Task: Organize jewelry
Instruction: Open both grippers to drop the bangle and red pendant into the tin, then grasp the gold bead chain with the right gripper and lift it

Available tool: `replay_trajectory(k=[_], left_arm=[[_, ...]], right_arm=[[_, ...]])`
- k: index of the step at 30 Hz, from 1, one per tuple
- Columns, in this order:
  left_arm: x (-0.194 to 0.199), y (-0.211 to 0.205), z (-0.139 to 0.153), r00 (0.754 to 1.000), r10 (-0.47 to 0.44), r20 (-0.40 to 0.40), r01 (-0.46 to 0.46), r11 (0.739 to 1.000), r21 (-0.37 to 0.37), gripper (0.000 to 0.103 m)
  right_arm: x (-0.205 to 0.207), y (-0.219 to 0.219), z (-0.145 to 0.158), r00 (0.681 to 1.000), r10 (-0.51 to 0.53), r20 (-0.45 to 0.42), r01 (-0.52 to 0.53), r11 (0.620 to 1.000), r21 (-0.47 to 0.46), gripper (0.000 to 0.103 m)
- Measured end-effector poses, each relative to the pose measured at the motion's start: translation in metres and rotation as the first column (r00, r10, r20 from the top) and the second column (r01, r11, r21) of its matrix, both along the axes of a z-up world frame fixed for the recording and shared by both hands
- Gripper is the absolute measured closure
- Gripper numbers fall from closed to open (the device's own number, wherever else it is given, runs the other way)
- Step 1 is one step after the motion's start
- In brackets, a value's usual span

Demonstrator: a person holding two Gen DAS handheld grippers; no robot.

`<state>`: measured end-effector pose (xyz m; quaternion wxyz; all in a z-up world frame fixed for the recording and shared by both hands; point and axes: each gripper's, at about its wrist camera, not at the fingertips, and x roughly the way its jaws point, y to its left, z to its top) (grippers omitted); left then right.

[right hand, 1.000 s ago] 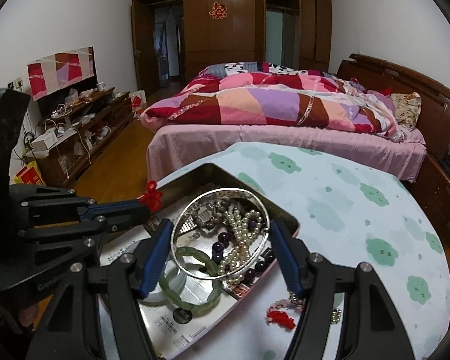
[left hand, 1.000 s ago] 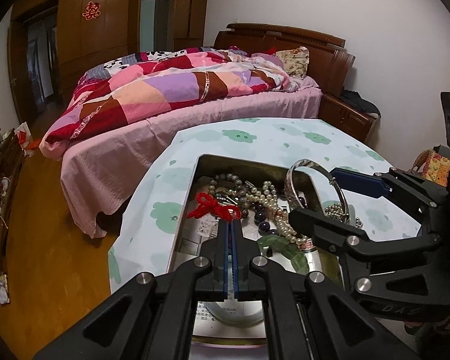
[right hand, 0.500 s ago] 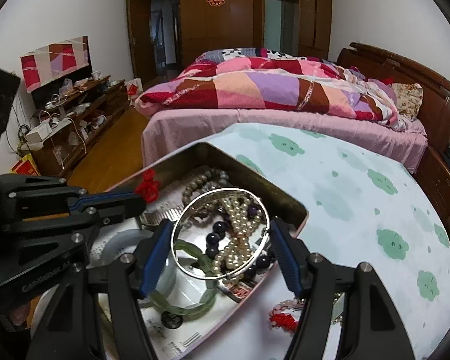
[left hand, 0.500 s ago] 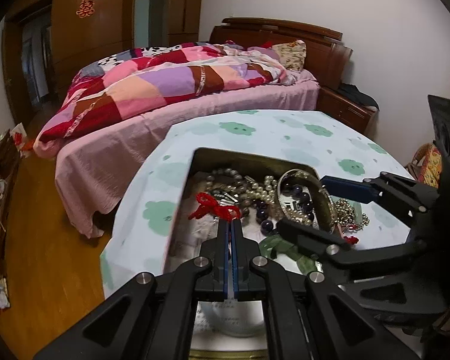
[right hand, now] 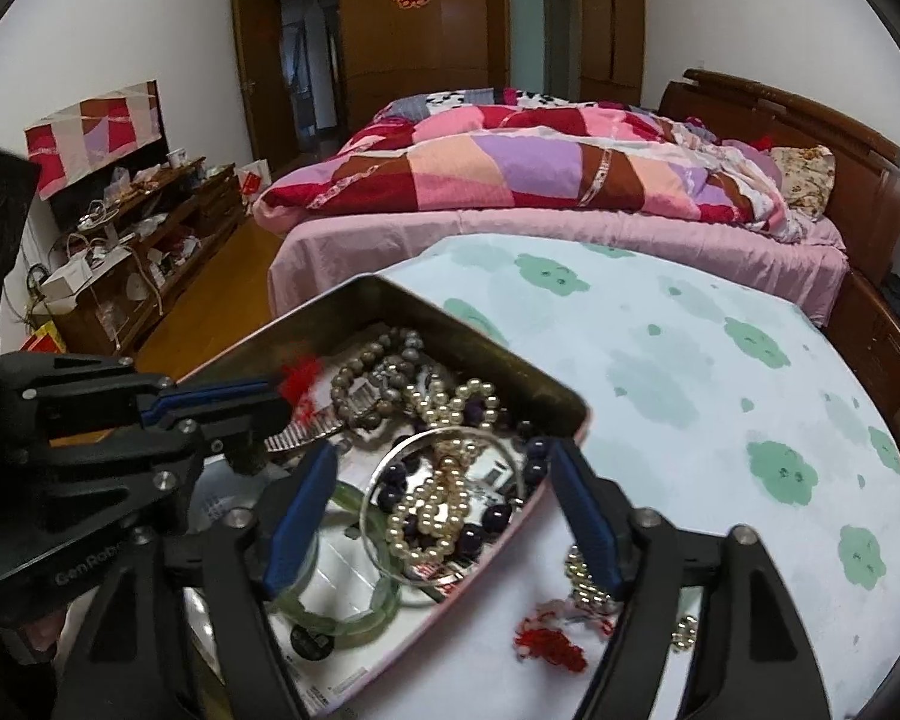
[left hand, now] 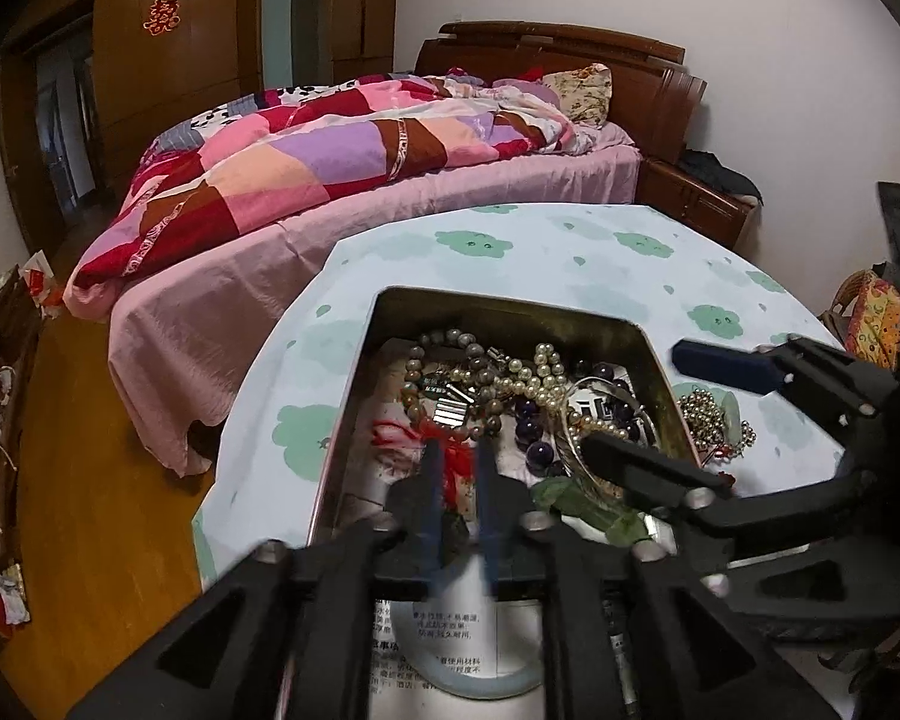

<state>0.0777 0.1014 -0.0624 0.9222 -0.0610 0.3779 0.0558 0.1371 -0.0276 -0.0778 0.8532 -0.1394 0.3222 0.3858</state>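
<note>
1. Your right hand-held gripper (right hand: 444, 510) hangs over the near corner of the tin (right hand: 486, 354). Its jaws are opening, and the silver bangle (right hand: 444, 501) lies flat between them, free of both pads, atop the pearls (right hand: 438, 516).
2. Your left hand-held gripper (left hand: 459, 480) is also opening, with the red cord (left hand: 450, 450) dropping loose between its jaws over the tin's left side.
3. The tin also holds grey beads (right hand: 366, 384), purple beads (right hand: 492, 519) and a green bangle (right hand: 330, 618).
4. Outside the tin, just right of its near corner on the tabletop (right hand: 720, 420), lie a red tassel (right hand: 549, 639) and gold beads (right hand: 582, 582); your right hand-held gripper is nearer them.
</note>
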Motion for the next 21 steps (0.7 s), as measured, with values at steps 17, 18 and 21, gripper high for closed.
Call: replay_trajectory(k=[17, 18, 21], left_arm=[[-0.013, -0.022, 0.005, 0.997, 0.071, 0.022, -0.073, 0.991, 0.109, 0.039], [-0.013, -0.022, 0.003, 0.997, 0.068, 0.018, -0.07, 0.992, 0.102, 0.039], [-0.013, -0.025, -0.001, 0.998, 0.068, 0.006, -0.069, 0.992, 0.102, 0.039]], right_arm=[[0.012, -0.085, 0.005, 0.974, -0.227, -0.012, 0.227, 0.974, -0.006, 0.019], [0.015, -0.088, 0.002, 0.971, -0.238, -0.023, 0.237, 0.971, -0.009, 0.019], [0.019, -0.091, -0.005, 0.967, -0.251, -0.039, 0.25, 0.968, -0.024, 0.019]])
